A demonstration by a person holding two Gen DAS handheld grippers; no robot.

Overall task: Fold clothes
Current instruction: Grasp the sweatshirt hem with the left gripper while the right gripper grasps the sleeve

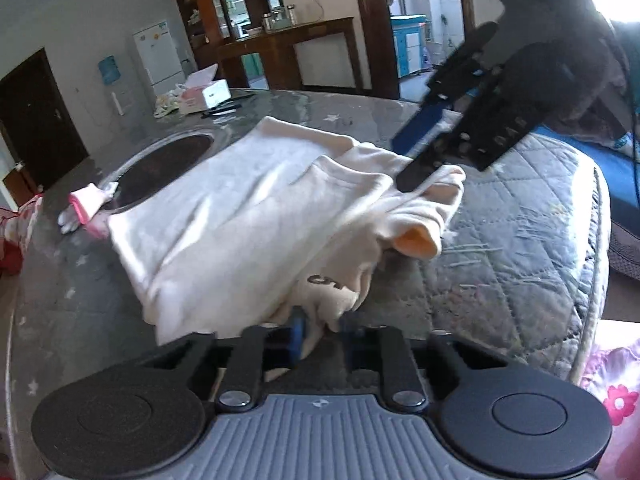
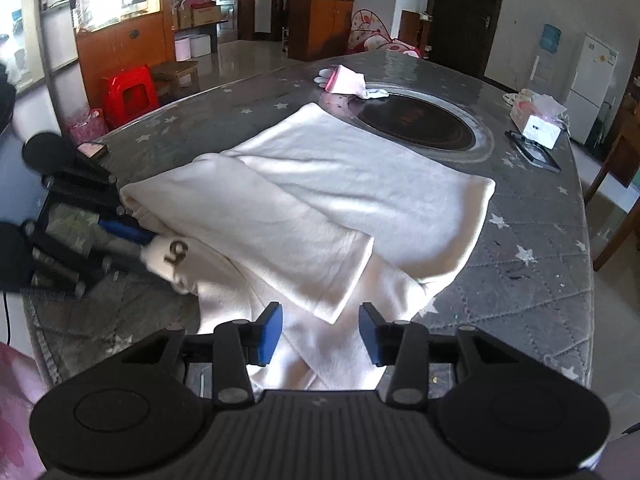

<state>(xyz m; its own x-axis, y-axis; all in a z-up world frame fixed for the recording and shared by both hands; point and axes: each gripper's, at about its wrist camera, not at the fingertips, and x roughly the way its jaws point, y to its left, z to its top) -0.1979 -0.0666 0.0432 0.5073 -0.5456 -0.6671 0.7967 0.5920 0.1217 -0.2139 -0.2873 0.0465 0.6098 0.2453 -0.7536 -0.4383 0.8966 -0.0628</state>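
Garment (image 2: 320, 200): cream and soft, fleece-like, lying partly folded across the table (image 2: 540, 264), its far end reaching the dark round inset (image 2: 416, 120).
Sleeve: one flat sleeve (image 2: 280, 248) lies folded diagonally over the body, its cuff end square and pointing at the right tool.
Print: a dark mark like a "5" (image 2: 176, 249) shows on the bunched corner at the left tool.
Left tool (image 1: 316, 336): blue pads pressed together on a bunch of the cream cloth at the near edge; from the right camera the same tool (image 2: 146, 240) pinches that printed corner, lifted slightly off the table.
Right tool (image 2: 320, 332): blue pads spread apart, nothing between them, hovering just above the cloth near the sleeve cuff; from the left camera it (image 1: 416, 160) comes in from the upper right, tips low over the rumpled cream folds.
Lining: an orange-toned inner face (image 1: 416, 240) shows at one curled opening.
Table: round, covered in grey quilted fabric with a diamond stitch and pale stars.
Other things: a pink and white glove (image 2: 348, 80) beside the inset, a tissue pack (image 2: 532, 108) and a white box (image 2: 542, 130) at the far edge, a phone (image 2: 94, 149) near the left rim.
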